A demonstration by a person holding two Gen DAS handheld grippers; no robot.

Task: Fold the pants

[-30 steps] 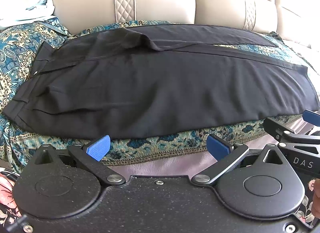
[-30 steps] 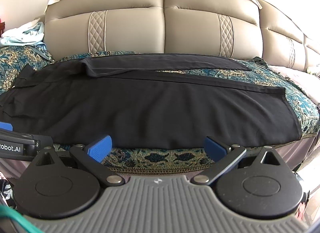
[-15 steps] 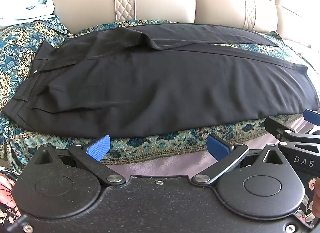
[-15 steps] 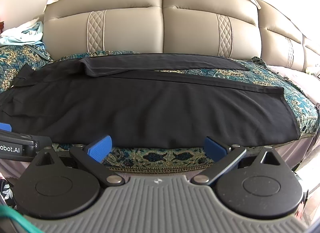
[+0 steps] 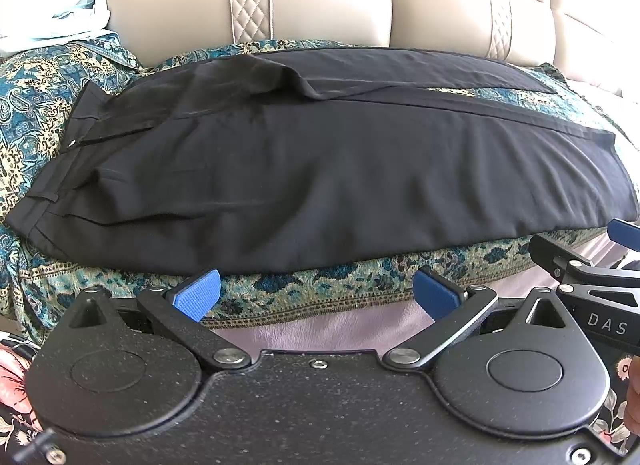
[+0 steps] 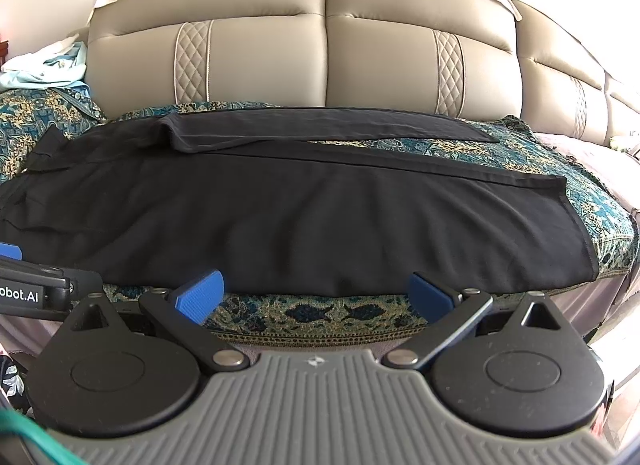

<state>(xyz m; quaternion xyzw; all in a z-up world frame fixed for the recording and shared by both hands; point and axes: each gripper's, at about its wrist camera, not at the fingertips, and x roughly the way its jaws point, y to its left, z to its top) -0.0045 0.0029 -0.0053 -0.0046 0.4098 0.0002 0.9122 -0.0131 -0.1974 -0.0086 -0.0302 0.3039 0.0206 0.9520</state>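
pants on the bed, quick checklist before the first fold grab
1. Left gripper open, holding nothing: ok.
2. Right gripper open, holding nothing: ok.
3. Pants lie lengthwise, waistband left, hems right: ok.
4. Legs stacked: not ok, the far leg lies apart, bedspread showing between.
5. Fabric flat: not ok, creases near the waistband.
6. Near edge within reach: cannot tell.

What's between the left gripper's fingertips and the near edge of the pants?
Only a strip of the paisley bedspread separates the open left gripper from the black pants, seen in the left wrist view.
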